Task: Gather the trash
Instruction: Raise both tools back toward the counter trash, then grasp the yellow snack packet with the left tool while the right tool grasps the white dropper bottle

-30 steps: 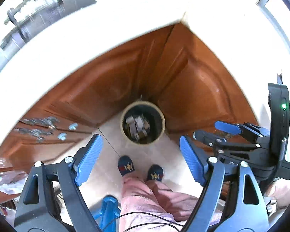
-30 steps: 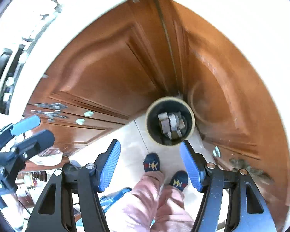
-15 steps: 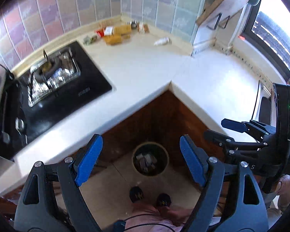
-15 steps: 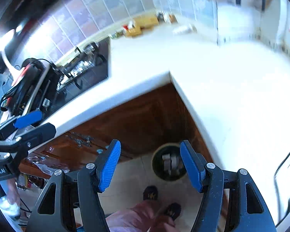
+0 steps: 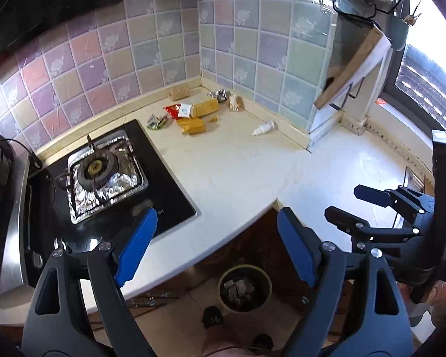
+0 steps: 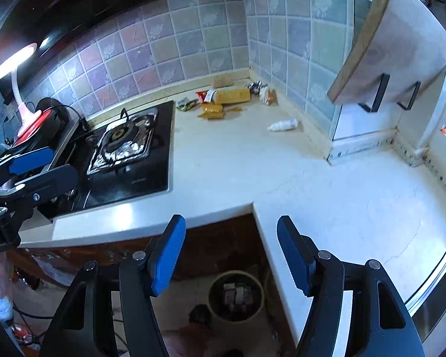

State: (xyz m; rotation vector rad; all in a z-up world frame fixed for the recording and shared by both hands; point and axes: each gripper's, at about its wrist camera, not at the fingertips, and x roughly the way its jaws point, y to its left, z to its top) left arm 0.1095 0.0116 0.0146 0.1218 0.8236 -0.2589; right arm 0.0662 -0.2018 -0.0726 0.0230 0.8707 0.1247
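Observation:
Several pieces of trash lie in the far corner of the white counter (image 5: 232, 172): a yellow box (image 5: 205, 107), an orange packet (image 5: 193, 125), red and green wrappers, crumpled foil (image 5: 218, 94). A small white bottle (image 5: 263, 128) lies apart, near the right wall. The round bin (image 5: 244, 288) stands on the floor under the counter's inner corner, with scraps inside. My left gripper (image 5: 217, 247) is open and empty above the counter edge. My right gripper (image 6: 232, 253) is open and empty too, over the bin (image 6: 236, 294). The yellow box (image 6: 233, 95) and bottle (image 6: 284, 125) also show in the right wrist view.
A black gas stove (image 5: 104, 172) with a foil-lined burner fills the counter's left side. A cutting board (image 6: 386, 44) leans on a rack at the right wall. A pink lamp (image 6: 17, 68) stands far left. A steel sink rim (image 6: 437, 294) is at the right. A person's feet (image 5: 212, 315) are beside the bin.
Both grippers have risen from down by the cupboard doors and bin to above the counter, and their views have tilted up onto the worktop. Jaws unchanged.

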